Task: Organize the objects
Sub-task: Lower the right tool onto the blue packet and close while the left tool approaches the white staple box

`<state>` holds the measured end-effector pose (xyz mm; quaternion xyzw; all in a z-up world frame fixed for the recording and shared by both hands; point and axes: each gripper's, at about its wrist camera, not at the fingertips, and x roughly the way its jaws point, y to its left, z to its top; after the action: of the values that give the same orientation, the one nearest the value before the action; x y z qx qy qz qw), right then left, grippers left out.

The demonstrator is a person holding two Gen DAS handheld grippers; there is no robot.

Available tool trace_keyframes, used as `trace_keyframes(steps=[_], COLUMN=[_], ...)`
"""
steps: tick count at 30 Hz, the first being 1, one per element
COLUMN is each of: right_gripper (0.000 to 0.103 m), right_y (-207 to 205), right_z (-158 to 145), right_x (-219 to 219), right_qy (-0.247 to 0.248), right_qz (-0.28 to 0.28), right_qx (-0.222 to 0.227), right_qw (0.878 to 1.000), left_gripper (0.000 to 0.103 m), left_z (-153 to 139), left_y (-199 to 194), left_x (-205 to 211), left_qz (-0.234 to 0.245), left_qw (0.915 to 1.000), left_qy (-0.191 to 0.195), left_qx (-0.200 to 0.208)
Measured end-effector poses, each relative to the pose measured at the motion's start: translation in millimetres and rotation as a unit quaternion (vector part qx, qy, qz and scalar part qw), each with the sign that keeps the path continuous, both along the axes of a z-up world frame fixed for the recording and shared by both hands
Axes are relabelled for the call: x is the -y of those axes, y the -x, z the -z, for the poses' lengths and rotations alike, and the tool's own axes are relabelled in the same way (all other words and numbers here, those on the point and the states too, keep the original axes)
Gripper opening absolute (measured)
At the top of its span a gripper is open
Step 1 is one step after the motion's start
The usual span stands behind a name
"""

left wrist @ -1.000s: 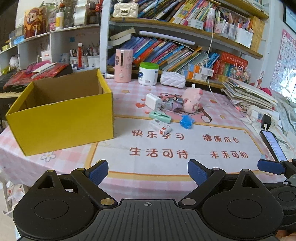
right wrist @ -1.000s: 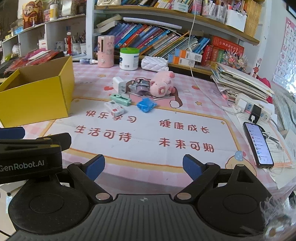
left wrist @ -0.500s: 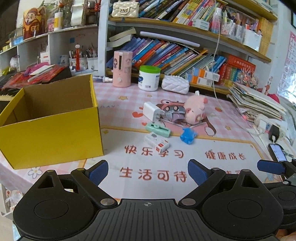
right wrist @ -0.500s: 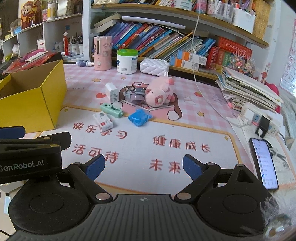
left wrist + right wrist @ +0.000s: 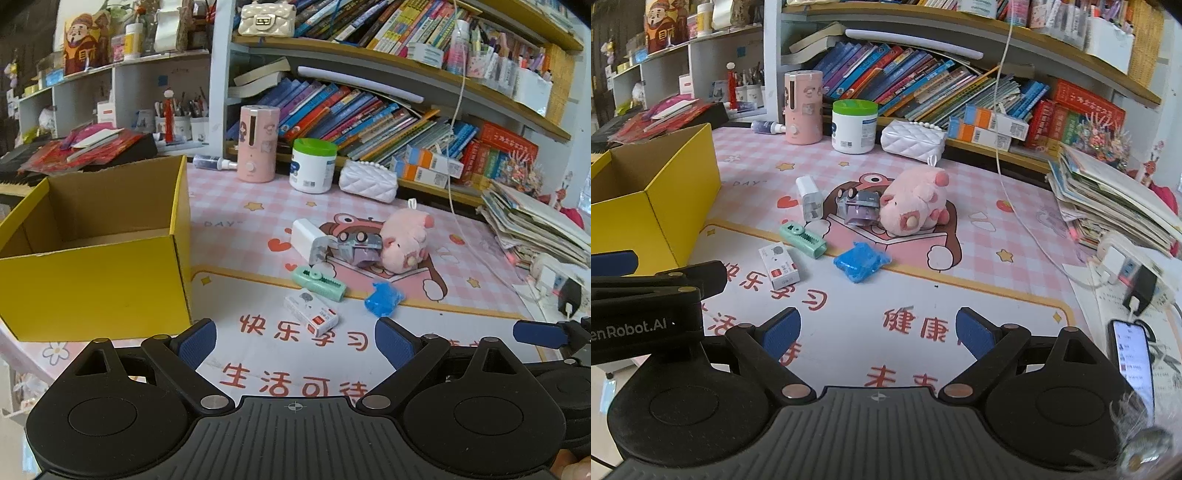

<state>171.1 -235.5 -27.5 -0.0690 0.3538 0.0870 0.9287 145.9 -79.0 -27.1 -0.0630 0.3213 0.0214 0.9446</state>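
An empty yellow cardboard box point(image 5: 92, 284) point(image 5: 676, 206) stands at the left of the table. Loose items lie mid-table: a pink plush pig point(image 5: 404, 240) point(image 5: 914, 210), a white charger point(image 5: 306, 238) point(image 5: 809, 197), a grey-purple toy point(image 5: 356, 247) point(image 5: 860, 210), a green correction tape point(image 5: 319, 284) point(image 5: 803, 240), a blue toy point(image 5: 382, 299) point(image 5: 860, 262) and a small white box point(image 5: 312, 314) point(image 5: 779, 266). My left gripper point(image 5: 295, 341) is open, just short of the small white box. My right gripper point(image 5: 877, 332) is open over the mat, nearer than the blue toy. Both hold nothing.
At the back stand a pink cylinder point(image 5: 256, 144), a green-lidded white jar point(image 5: 312, 164) and a white quilted pouch point(image 5: 367, 181) under crowded bookshelves. A stack of books point(image 5: 1115, 199), a power strip point(image 5: 1130, 266) and a lit phone point(image 5: 1132, 360) lie at the right.
Both grippers have moved forward over the table toward the loose items, which now look larger and nearer. The jaws kept the same opening.
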Motion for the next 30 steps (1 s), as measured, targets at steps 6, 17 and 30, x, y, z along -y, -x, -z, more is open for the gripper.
trace_keyframes(steps=[6,17,30], right_gripper=[0.091,0.089,0.080], right_y=[-15,-40,-94], right_z=[2,8,37], right_x=[7,14,6], right_qy=[-0.006,-0.020,-0.022], right_qz=[-0.020,-0.052,-0.092], right_qx=[-0.004,-0.016,-0.038], right_qw=[1.000,0.998,0.995], left_gripper=[0.095,0.095,0.094], left_z=[0,1,9], left_y=[-6,-16,-33], left_x=[5,10,6], left_qz=[-0.023,-0.062,-0.099], left_qw=[0.9997,0.9980,0.9948], left_qy=[0.002,-0.004,-0.014], left_qx=[0.001,-0.001,-0.022])
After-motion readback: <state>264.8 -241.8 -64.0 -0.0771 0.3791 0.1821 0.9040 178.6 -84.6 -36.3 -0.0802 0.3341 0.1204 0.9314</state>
